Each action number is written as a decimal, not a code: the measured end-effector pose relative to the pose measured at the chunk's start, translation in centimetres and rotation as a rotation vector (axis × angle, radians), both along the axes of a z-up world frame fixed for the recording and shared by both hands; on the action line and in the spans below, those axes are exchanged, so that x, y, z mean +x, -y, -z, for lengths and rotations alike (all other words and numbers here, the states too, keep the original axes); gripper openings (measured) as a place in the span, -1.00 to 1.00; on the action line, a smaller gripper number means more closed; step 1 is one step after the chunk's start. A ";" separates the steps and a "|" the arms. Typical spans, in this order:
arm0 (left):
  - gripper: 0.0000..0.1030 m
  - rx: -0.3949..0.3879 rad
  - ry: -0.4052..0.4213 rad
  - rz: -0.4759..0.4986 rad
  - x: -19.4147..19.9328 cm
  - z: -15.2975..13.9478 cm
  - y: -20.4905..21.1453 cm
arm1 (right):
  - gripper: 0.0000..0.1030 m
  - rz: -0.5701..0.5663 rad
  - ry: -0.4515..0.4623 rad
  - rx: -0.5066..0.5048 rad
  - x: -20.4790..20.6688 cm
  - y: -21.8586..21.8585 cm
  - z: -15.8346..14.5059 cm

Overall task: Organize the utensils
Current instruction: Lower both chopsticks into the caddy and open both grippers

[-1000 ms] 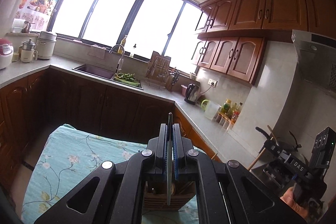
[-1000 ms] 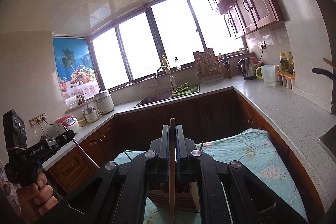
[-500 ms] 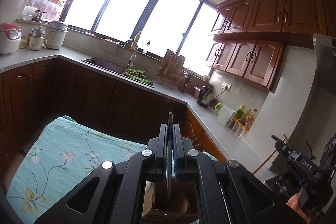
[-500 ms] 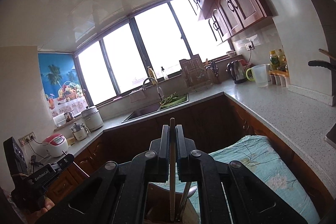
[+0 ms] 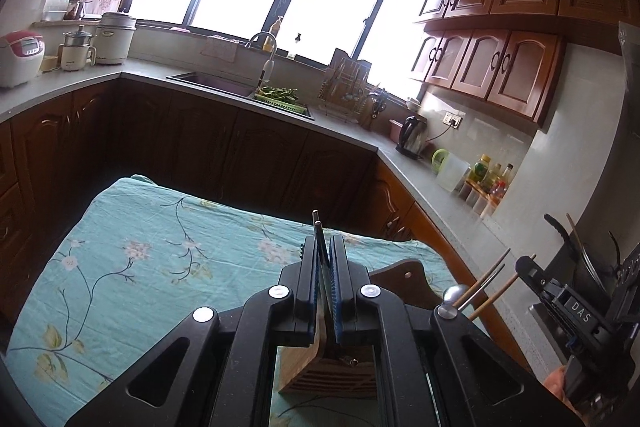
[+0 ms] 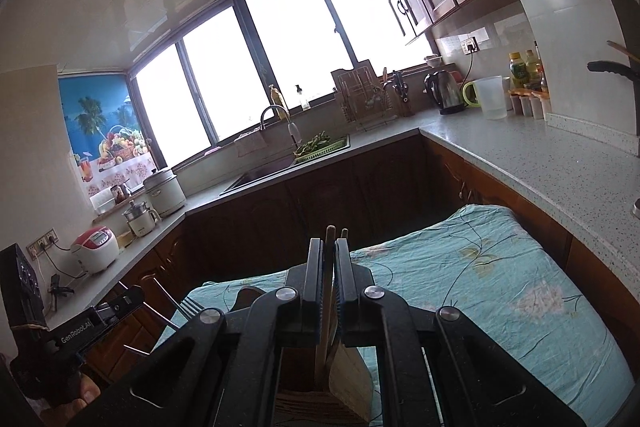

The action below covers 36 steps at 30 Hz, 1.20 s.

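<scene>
Both tools hang over the wooden holder on the flowered cloth, lowering utensils into it. The left gripper is clamped on a thin metal handle; the right gripper pinches a wooden stick. Next: seat each tip in its slot, then let go

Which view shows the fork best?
The right wrist view: the fork shows its tines, held in the left tool at lower left. The left wrist view shows only its thin metal handle edge-on between the fingers.
</scene>
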<state>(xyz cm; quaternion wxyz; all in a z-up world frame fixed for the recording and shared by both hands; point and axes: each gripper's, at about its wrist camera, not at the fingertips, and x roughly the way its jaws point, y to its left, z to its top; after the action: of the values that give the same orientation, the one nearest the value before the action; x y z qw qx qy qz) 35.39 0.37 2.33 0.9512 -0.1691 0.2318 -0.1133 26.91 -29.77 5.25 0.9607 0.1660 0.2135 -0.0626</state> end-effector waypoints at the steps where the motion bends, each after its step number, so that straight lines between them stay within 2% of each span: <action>1: -0.92 0.008 -0.004 -0.002 0.0 -0.3 -0.2 | -0.90 0.000 0.003 -0.006 -0.1 0.0 0.0; 11: -0.89 0.064 -0.027 0.002 1.4 -2.3 0.9 | -0.89 -0.008 -0.018 -0.023 0.3 -0.1 -0.4; 23: -0.88 0.062 -0.049 0.005 0.8 -1.6 0.6 | -0.87 -0.014 -0.027 -0.042 0.3 0.0 -0.1; 28: -0.86 0.067 -0.060 0.009 0.9 -1.3 0.2 | -0.80 -0.019 -0.032 -0.041 0.4 0.0 -0.2; 31: -0.66 0.069 -0.055 0.011 0.5 -1.5 0.3 | -0.69 -0.010 -0.036 -0.032 0.3 0.2 -0.3; 33: -0.55 0.081 -0.046 0.004 0.1 -1.7 0.3 | -0.47 -0.006 -0.034 -0.015 0.2 0.5 -0.3; 36: -0.40 0.090 -0.036 0.005 -0.6 -2.0 0.2 | -0.38 -0.004 -0.029 -0.004 -0.2 0.7 -0.4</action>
<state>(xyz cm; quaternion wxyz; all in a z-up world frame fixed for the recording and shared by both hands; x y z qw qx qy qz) 34.83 0.21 4.32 0.9533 -0.1274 0.2542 -0.1021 26.75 -30.46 5.70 0.9579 0.1629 0.2276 -0.0636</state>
